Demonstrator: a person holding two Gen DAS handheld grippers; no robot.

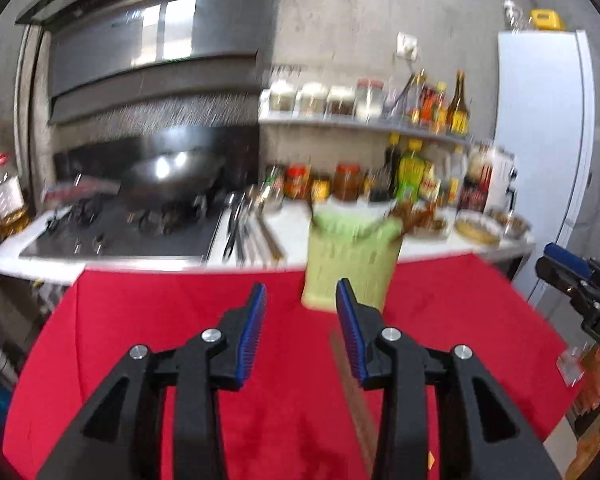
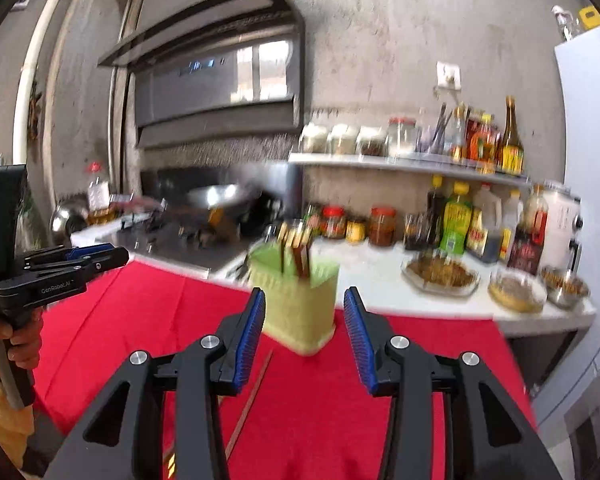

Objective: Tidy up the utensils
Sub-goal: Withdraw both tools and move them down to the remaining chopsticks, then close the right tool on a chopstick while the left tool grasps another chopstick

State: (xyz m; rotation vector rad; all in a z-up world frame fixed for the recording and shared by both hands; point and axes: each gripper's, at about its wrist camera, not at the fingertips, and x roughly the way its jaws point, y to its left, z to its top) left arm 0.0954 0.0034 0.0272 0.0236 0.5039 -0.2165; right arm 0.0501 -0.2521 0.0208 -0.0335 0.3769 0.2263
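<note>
While both your tongs hang released and empty over red cloth (image 2: 340, 420), read near to far. Chopstick (image 2: 250, 396) lies on cloth, long axis running near-to-far, just inside left finger of right gripper (image 2: 305, 334); in left wrist view it sits under right finger of left gripper (image 1: 301, 322). Neither touches it. Beyond, upright green holder (image 2: 300, 304) already has sticks in it. Right gripper looks better lined up, by my judgement.
</note>
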